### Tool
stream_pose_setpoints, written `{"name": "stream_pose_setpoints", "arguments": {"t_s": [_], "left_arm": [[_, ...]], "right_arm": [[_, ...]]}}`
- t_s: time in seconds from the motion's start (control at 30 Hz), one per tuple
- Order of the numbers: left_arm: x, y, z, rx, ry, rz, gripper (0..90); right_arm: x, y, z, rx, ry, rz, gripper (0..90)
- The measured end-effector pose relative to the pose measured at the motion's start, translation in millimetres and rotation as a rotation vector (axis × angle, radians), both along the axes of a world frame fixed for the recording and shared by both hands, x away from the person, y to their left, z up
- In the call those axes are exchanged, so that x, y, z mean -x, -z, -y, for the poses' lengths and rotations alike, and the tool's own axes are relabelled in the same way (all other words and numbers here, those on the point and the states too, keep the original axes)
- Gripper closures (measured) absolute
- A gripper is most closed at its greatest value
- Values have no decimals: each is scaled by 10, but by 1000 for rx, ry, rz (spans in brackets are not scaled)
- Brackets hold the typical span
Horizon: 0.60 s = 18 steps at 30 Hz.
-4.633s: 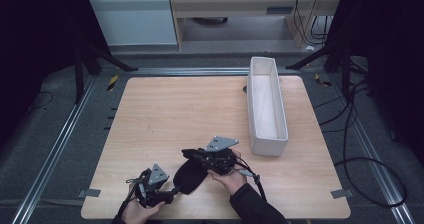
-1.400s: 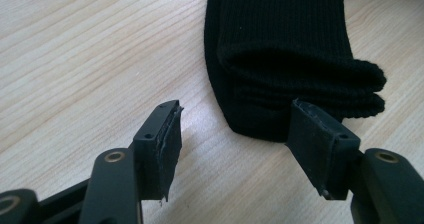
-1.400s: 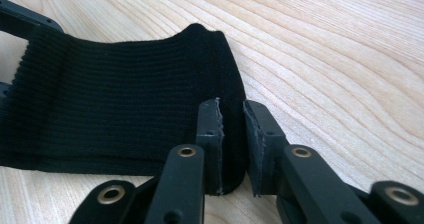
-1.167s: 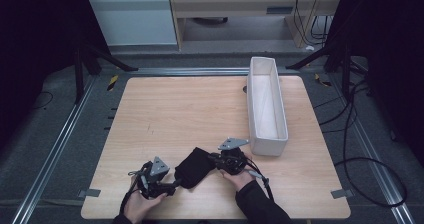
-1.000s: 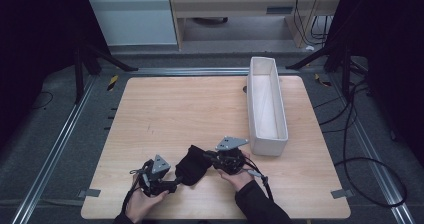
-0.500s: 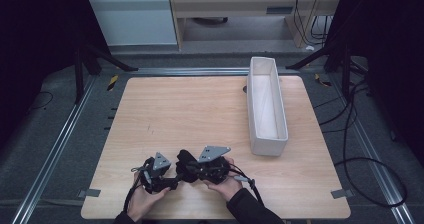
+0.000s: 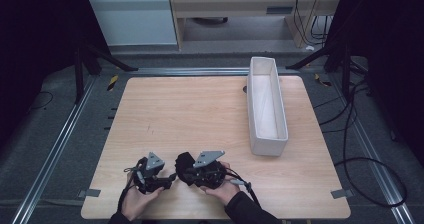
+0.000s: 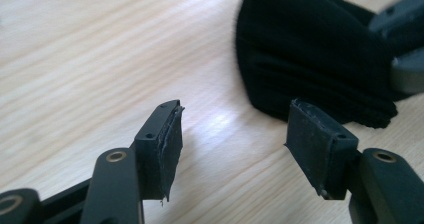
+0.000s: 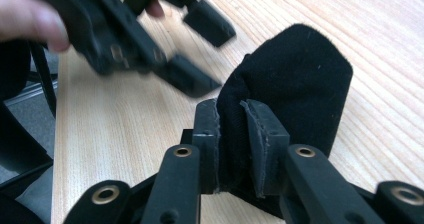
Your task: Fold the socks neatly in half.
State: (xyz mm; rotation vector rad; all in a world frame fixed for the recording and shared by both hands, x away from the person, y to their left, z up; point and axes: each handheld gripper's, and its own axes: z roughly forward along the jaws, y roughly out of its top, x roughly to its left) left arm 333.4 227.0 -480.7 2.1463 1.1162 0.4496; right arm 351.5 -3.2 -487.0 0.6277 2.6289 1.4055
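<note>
A black cloth (image 7: 183, 162) lies bunched near the table's front edge, between my two grippers. My right gripper (image 9: 231, 129) is shut on the black cloth (image 9: 295, 79), both pads pinching a folded edge of it. In the high view that right gripper (image 7: 190, 173) sits just right of the cloth. My left gripper (image 8: 235, 134) is open, its jaws spread with bare wood between them, and the black cloth (image 8: 310, 59) lies just beyond its tips. In the high view the left gripper (image 7: 170, 176) is at the cloth's left side.
A long white tray (image 7: 267, 106) stands lengthwise at the right of the wooden table (image 7: 190, 109). Metal rails (image 7: 60, 144) run along the table's left and right sides. Cables (image 7: 360, 149) trail on the floor at the right.
My right gripper has carried the cloth leftward toward the left gripper, folding it into a smaller bundle. The left gripper has stayed near the front edge and now stands open.
</note>
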Motion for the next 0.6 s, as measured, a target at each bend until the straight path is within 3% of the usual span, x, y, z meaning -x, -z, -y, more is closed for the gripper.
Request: {"name": "stream_pose_setpoints", "arguments": {"t_s": [0.07, 0.13, 0.33, 0.4, 0.6], "left_arm": [[-31, -107, -81, 45, -30, 16, 364], [-59, -167, -98, 63, -46, 27, 359], [-240, -356, 58, 110, -16, 40, 348], [-287, -370, 144, 109, -5, 34, 342], [-385, -276, 284, 45, 14, -7, 326]], "right_arm": [[5, 11, -13, -3, 0, -3, 719], [23, 12, -33, 2, 3, -2, 688], [62, 11, -63, 9, 8, 9, 621], [68, 11, -67, 9, 10, 11, 613], [88, 9, -69, 9, 14, 8, 583]]}}
